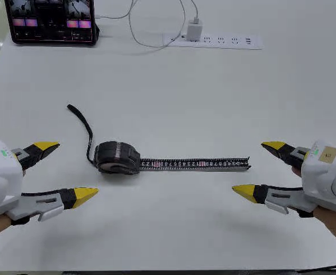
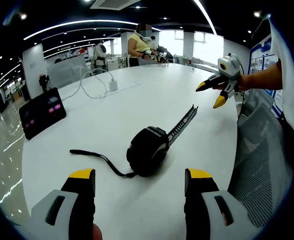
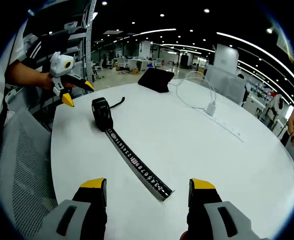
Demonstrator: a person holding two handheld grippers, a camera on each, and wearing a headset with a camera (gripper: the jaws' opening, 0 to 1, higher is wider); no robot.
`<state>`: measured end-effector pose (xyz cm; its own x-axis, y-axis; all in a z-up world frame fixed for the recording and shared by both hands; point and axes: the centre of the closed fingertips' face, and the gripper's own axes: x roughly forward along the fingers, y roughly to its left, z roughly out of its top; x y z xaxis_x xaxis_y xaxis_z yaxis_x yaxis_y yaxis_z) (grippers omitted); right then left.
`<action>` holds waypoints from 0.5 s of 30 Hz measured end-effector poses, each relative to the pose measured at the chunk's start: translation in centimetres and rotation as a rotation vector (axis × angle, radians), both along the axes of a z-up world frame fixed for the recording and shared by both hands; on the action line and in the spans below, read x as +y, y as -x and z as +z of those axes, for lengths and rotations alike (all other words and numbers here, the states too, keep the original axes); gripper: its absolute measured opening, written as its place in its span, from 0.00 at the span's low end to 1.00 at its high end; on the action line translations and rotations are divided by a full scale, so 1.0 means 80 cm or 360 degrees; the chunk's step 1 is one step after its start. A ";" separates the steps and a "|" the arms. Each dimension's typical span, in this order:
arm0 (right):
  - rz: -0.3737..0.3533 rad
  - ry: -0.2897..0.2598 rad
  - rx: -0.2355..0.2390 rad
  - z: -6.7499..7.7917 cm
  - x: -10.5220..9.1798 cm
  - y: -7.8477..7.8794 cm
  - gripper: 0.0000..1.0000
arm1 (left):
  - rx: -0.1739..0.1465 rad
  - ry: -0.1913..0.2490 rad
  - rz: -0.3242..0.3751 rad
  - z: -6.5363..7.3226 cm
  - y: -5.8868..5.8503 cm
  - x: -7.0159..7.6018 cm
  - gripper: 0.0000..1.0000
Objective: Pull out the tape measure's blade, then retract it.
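A black tape measure (image 1: 117,157) lies on the white table (image 1: 173,86), its blade (image 1: 193,164) pulled out to the right and lying flat, its end hook (image 1: 248,162) free. A black wrist strap (image 1: 82,127) trails off to the upper left. My left gripper (image 1: 70,172) stands open just left of the case, touching nothing. My right gripper (image 1: 259,169) stands open just right of the blade's end. From the left gripper view the case (image 2: 148,150) sits ahead of the open jaws, with the right gripper (image 2: 209,95) beyond. From the right gripper view the blade (image 3: 136,165) runs back to the case (image 3: 101,112) and the left gripper (image 3: 76,93).
A tablet (image 1: 50,22) with a lit screen stands at the far left edge. A white power strip (image 1: 219,40) with a charger (image 1: 194,28) and white cables lies at the back. A mesh chair (image 2: 267,145) is beside the table. People stand far off in the room.
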<state>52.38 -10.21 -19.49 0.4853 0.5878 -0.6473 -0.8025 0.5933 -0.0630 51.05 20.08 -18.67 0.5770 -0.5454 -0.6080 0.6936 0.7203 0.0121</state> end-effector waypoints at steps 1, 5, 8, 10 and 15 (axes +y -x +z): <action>-0.0008 -0.0007 0.0002 0.000 0.000 0.002 0.65 | -0.0004 -0.0001 0.0011 -0.001 0.001 0.001 0.70; -0.0051 -0.0044 -0.0002 -0.001 -0.002 0.008 0.69 | 0.0000 0.0017 0.0051 -0.005 0.008 0.002 0.71; -0.0077 -0.0060 -0.0012 -0.001 -0.002 0.012 0.70 | 0.0018 0.0030 0.0063 -0.009 0.014 0.000 0.72; -0.0097 -0.0077 -0.0014 -0.002 -0.001 0.015 0.72 | 0.0014 0.0023 0.0065 -0.012 0.018 -0.002 0.72; -0.0128 -0.0099 -0.0014 -0.006 -0.001 0.021 0.75 | 0.0026 0.0044 0.0088 -0.014 0.024 -0.005 0.74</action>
<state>50.67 -10.26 -19.97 0.5383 0.5854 -0.6062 -0.7516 0.6589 -0.0310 49.17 19.66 -19.79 0.5969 -0.5297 -0.6026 0.6528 0.7573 -0.0192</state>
